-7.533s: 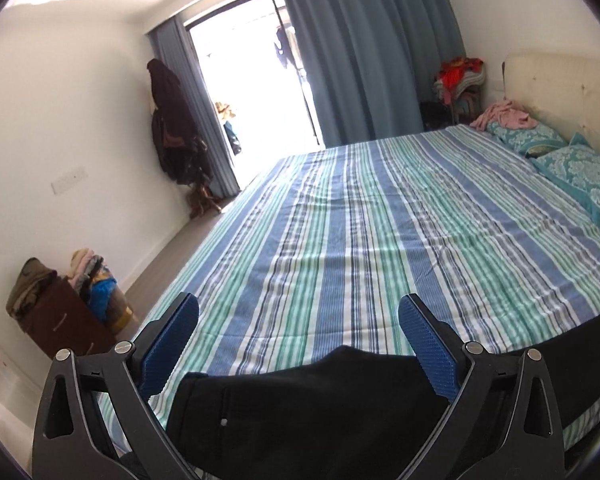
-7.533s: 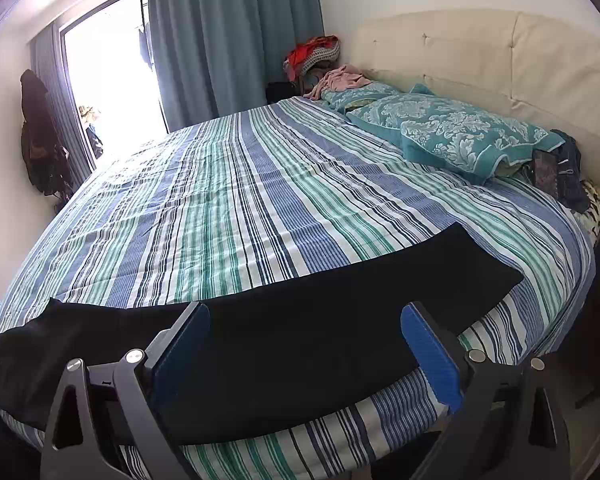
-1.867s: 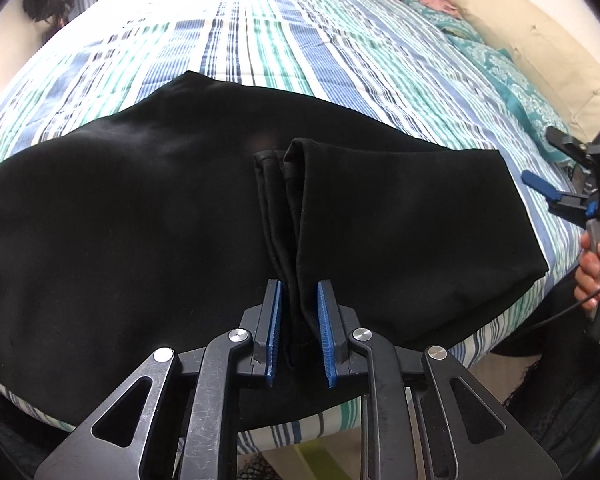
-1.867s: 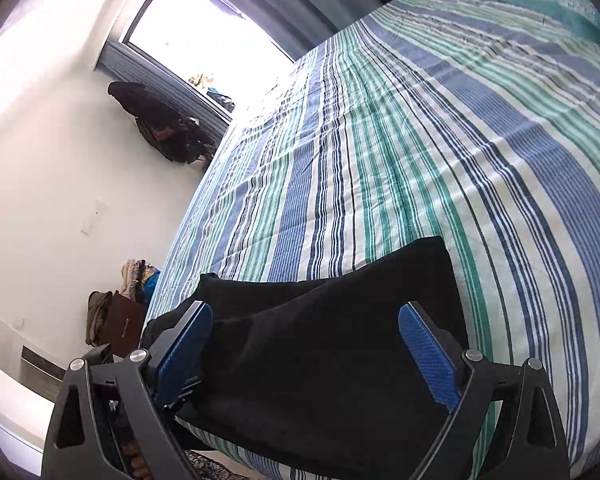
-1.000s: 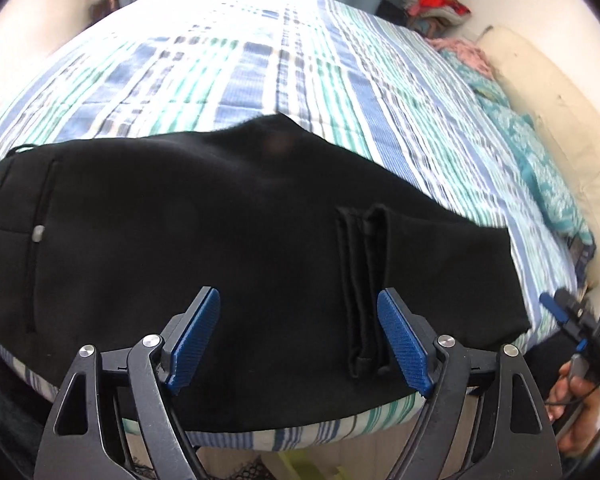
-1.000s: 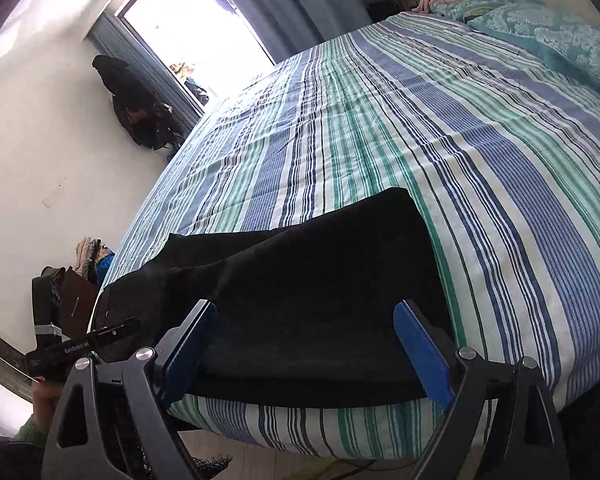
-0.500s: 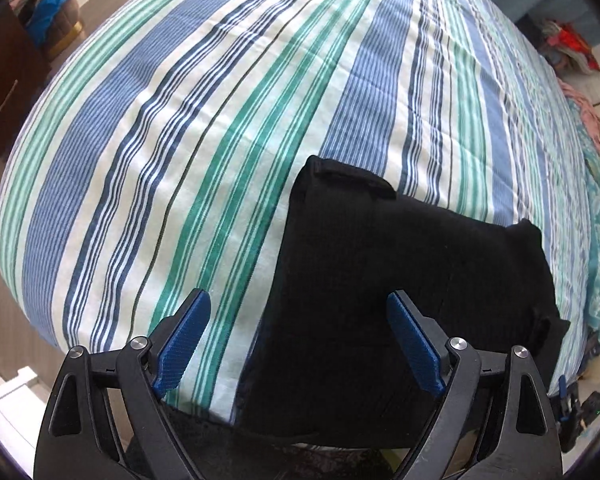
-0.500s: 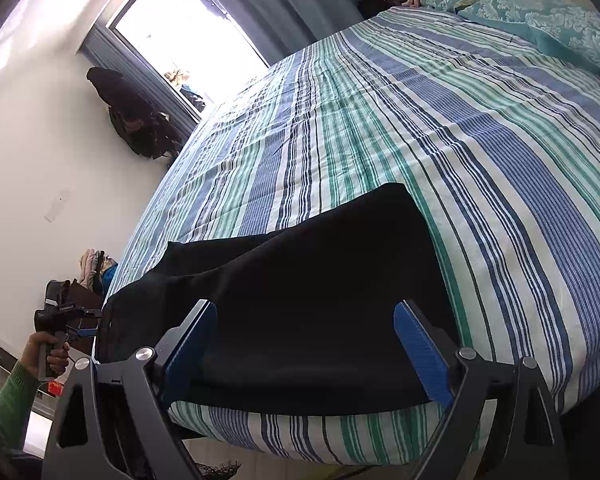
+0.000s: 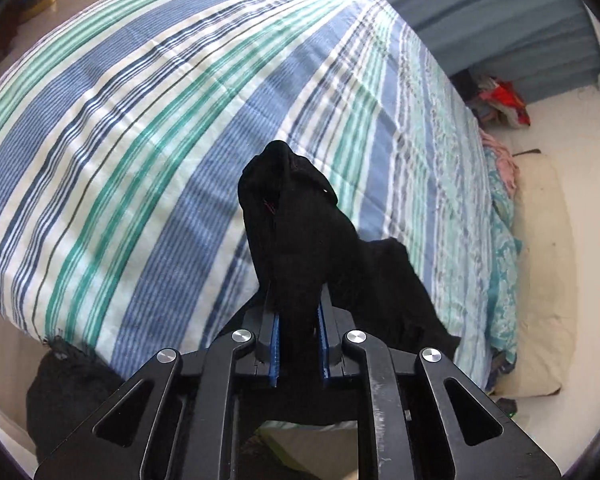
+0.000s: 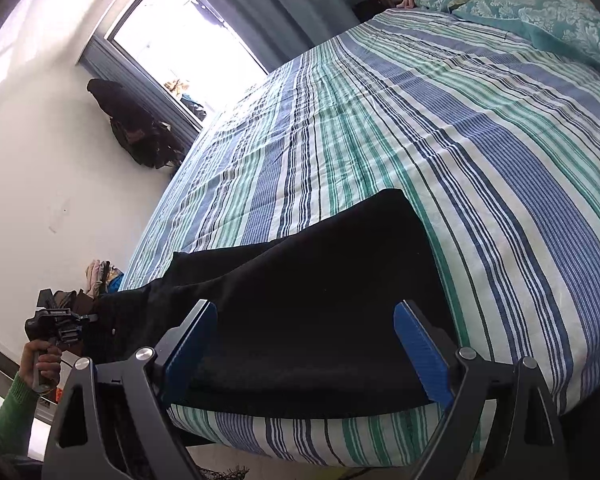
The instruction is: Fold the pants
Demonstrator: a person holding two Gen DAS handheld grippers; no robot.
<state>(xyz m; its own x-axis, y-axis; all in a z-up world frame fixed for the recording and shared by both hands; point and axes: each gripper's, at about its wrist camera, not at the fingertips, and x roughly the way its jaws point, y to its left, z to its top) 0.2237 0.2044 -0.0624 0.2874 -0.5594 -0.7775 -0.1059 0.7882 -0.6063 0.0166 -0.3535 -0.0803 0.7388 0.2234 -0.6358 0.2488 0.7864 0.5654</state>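
In the left wrist view, the left gripper (image 9: 298, 354) has its blue-padded fingers (image 9: 275, 350) closed on a bunched end of the black fabric pants (image 9: 296, 240). The fabric rises in a peak above the blue, green and white striped bedsheet (image 9: 140, 140). The rest trails down to the right, at the near edge of the bed.

In the right wrist view, the right gripper (image 10: 306, 350) hangs wide open and holds nothing, its fingers (image 10: 418, 354) on either side of the pants (image 10: 308, 280), which lie as a flat dark band along the near edge of the bedsheet (image 10: 460, 140). At far left the hand (image 10: 44, 362) holds the other gripper at the pants' far end.

Judging by this, a fold is just starting: the gripped end has yet to be carried over and laid flat.
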